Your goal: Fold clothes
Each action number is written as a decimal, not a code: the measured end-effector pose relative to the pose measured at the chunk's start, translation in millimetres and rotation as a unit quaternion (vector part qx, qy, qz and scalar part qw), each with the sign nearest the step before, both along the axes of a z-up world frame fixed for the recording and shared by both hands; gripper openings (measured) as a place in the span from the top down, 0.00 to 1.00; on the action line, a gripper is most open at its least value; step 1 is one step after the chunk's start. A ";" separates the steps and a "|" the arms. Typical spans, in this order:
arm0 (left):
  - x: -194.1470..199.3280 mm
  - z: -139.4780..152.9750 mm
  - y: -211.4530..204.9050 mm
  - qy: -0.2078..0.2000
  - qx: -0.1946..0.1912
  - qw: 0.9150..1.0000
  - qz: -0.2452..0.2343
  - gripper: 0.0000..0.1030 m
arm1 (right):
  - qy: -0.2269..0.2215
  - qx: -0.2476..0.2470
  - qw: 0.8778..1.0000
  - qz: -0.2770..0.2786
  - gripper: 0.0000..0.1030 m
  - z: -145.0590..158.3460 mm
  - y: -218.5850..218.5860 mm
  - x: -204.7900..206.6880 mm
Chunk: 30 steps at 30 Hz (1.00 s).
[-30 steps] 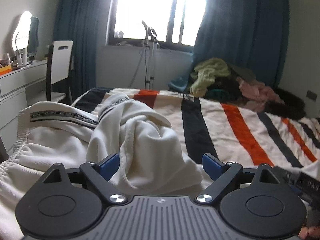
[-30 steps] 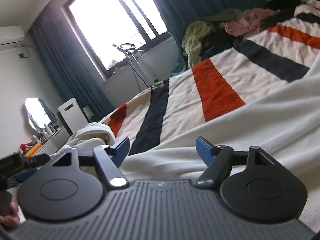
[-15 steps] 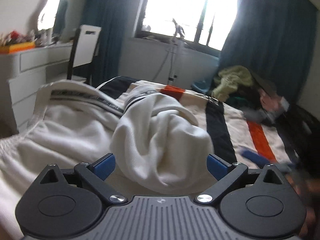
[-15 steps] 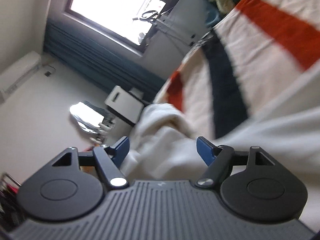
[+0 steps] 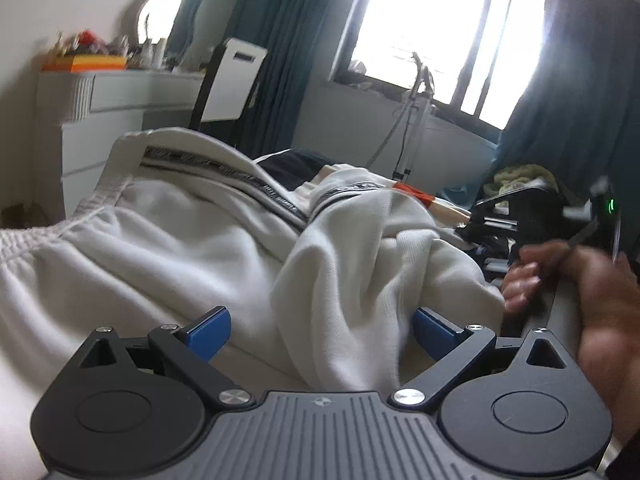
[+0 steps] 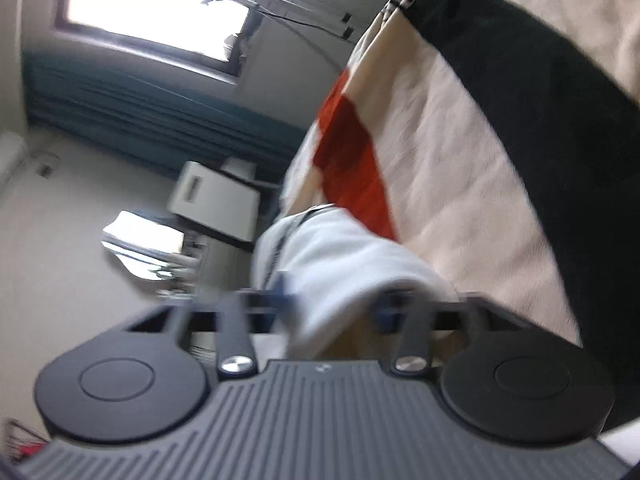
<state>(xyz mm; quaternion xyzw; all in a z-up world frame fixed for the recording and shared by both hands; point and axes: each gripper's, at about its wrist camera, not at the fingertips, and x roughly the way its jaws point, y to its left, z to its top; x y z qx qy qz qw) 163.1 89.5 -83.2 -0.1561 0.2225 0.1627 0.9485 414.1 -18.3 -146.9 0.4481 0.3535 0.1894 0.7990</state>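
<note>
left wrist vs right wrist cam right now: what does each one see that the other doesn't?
Left wrist only: the right hand holding its gripper, the white dresser with clutter on top, and the clothes pile near the curtain.

Right wrist only: the bedspread's wide black stripe and red stripe, seen in a strongly rolled, blurred view.

Both: the white garment between open jaws, the window, the white chair, the mirror.

Left gripper (image 5: 322,330): black linkages, silver screws, ribbed grey body; blue-padded jaws.
</note>
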 end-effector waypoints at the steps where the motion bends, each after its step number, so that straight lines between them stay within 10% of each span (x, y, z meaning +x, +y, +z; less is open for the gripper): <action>1: -0.6 -1.1 -4.0 -0.004 0.005 1.000 -0.003 0.04 | -0.019 -0.008 1.000 -0.016 0.92 9.3 -11.9 -3.8; 9: -8.0 -0.3 -38.3 -0.043 0.038 0.995 -0.077 0.02 | -0.113 -0.117 0.973 -0.161 0.93 81.6 -139.8 -41.3; 17: -19.6 -4.3 -70.9 -0.068 0.046 0.982 -0.172 0.01 | -0.141 -0.277 0.900 -0.306 0.93 143.0 -278.9 -78.7; 23: -0.9 -21.0 -66.5 -0.037 0.038 0.984 -0.170 0.01 | -0.052 -0.330 0.878 -0.342 0.93 138.1 -333.3 -40.9; 30: 15.9 -34.2 -64.4 -0.013 0.041 0.984 -0.171 0.01 | -0.210 -0.345 0.846 -0.348 0.93 176.0 -325.0 -38.3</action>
